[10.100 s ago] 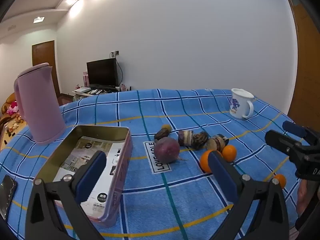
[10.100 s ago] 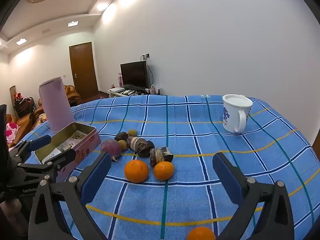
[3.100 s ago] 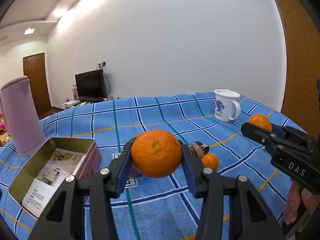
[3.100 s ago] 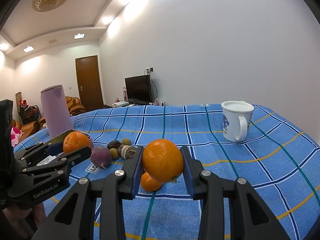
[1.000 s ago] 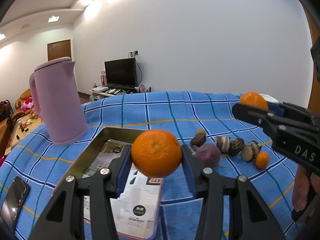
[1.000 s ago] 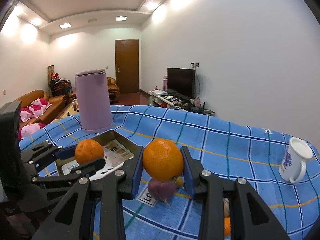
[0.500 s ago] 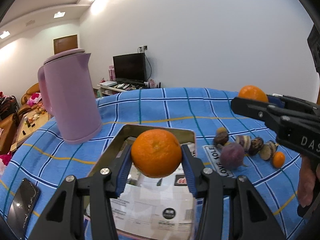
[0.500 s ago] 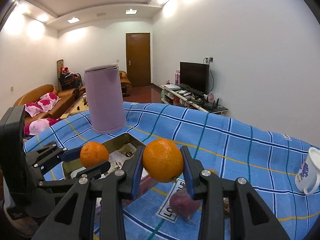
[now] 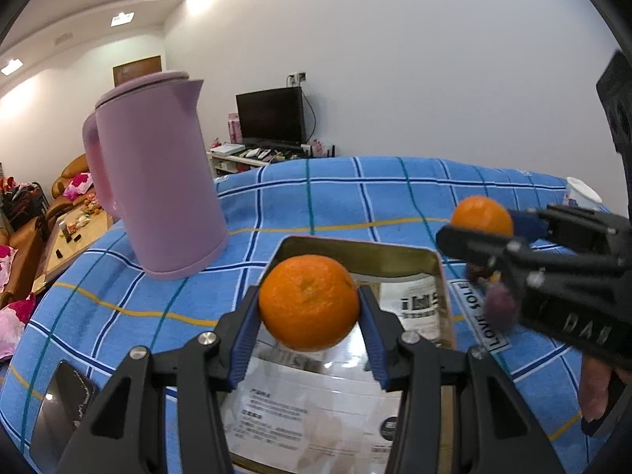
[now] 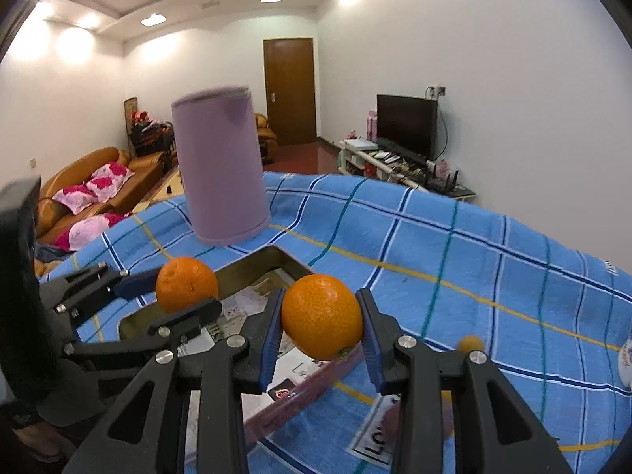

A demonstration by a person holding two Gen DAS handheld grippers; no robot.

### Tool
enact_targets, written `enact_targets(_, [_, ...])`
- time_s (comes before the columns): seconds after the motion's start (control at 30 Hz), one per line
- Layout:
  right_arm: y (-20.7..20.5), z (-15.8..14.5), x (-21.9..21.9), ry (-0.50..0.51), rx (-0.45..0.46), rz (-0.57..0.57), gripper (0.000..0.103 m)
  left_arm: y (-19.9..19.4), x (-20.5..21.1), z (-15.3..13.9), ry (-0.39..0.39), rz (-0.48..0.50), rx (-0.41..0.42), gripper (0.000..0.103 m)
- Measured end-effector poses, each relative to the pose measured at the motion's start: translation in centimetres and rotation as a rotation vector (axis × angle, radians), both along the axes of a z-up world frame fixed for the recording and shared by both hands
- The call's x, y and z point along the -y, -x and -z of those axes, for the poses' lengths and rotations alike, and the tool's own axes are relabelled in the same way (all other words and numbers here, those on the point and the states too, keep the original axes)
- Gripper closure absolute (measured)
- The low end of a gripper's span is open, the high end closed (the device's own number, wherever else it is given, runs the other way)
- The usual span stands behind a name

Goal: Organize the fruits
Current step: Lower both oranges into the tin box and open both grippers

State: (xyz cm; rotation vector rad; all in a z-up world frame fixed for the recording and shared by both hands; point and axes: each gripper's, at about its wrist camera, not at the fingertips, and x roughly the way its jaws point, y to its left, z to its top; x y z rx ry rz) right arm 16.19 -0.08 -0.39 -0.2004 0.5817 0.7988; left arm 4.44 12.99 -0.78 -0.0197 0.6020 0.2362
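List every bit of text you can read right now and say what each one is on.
"LOVE SOLE": white label lying on the blue checked cloth, beside the tin.
"DAS", blurred: side of the right gripper.
Print on the paper lining inside the tin: too small to read.
Design on the mug: no legible text.

White label (image 9: 486, 318) on the blue checked cloth (image 9: 355, 197): reads "LOVE SOLE". Right tool (image 9: 480, 233) body: "DAS", blurred. Printed sheets in the tin (image 9: 357, 247): text too small to read.
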Motion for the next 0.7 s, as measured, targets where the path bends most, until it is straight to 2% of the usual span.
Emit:
enact_targets(0.33, [-0.4,2.8,-2.8,0.064,-0.049,-0.036,0.065,-0.8,-2.0,0.8,0.000,-0.036,-0.045,0.053])
enact_targets(0.7, [0.2,3.8,-3.7,0.109,-0.064,-0.059,0.065,-1.6,-2.2,1.9,0.002,-0.029,-0.094,0.053])
